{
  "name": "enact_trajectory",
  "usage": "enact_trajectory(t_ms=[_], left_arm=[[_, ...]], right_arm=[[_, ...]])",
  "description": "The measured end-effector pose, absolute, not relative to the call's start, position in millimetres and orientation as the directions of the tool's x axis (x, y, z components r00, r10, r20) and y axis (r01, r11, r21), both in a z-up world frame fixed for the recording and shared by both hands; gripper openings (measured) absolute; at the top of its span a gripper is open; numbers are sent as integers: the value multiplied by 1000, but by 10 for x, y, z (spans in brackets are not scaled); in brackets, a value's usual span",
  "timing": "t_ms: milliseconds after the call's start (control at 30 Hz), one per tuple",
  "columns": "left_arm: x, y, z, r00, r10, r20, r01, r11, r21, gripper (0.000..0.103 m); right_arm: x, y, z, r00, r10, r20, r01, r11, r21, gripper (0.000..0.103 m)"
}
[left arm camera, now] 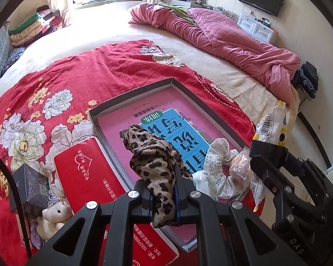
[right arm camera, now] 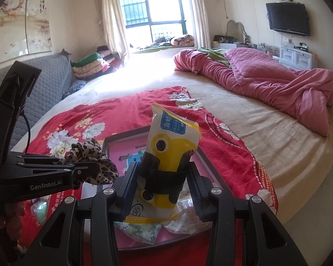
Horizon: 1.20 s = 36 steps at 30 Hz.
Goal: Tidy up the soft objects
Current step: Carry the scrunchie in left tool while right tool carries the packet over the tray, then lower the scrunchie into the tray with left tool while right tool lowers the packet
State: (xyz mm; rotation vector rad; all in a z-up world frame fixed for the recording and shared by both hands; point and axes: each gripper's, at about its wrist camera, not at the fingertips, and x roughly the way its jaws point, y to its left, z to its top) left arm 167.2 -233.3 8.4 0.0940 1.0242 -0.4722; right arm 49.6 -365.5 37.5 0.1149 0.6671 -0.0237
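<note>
Leopard-print scrunchie [left arm camera: 154, 161] pinched tight in the left gripper [left arm camera: 164, 199], lifted over the grey tray [left arm camera: 184, 86] | right gripper [right arm camera: 161, 190] clamped on a yellow-and-white tissue pack [right arm camera: 171, 141], held upright above the tray | white floral scrunchie [left arm camera: 219, 170] lying in the tray's near corner | red floral cloth [left arm camera: 77, 71] underneath on the bed

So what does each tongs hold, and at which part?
Left tongs: leopard scrunchie, pinched on its lower loop. Right tongs: yellow tissue pack, near its lower half.
</note>
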Motion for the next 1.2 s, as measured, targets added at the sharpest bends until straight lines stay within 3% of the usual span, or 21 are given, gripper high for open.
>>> enact_trajectory(t_ms=[733, 1200], left_arm=[[1872, -2525, -286, 348, -313, -884, 445, 885, -138, 14], [1907, -2537, -360, 337, -313, -888, 441, 886, -145, 14]], right_arm=[[971, -3711, -260, 640, -10, -768, 64, 997, 40, 45], [1077, -3684, -418, 620, -12, -784, 57, 998, 30, 46]])
